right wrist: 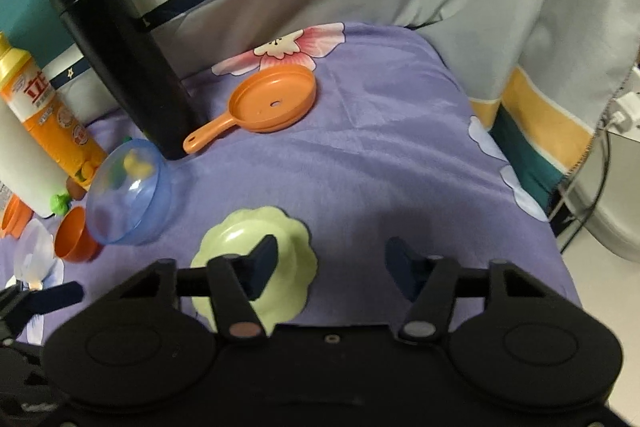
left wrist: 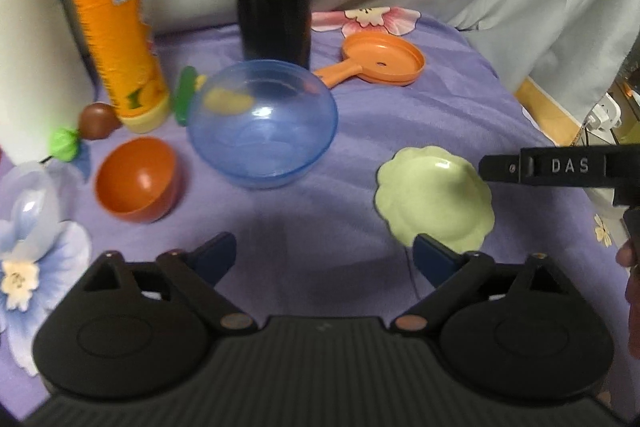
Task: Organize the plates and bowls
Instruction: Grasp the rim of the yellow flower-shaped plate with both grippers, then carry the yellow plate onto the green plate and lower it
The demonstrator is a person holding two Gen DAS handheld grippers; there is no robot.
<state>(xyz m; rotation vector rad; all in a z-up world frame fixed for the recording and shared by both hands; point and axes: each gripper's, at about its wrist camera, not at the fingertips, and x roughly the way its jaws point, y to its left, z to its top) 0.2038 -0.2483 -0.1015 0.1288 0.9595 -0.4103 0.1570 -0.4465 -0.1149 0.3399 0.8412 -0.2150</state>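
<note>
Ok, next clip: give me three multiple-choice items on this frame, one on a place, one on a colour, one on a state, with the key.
1. Where does the orange toy pan lie?
A. Inside the blue bowl
B. On the purple blanket, beside the black flask
C. On the green plate

2. What colour is the scalloped plate?
A. Pale green
B. Red
C. Black

3. How is the left gripper?
A. Shut on the small orange bowl
B. Shut on the blue bowl
C. Open, nothing between its fingers

Key: B, the pan rests on the blanket next to the flask; A, the plate is pale green in both views; C, only blanket shows between the spread fingers.
</note>
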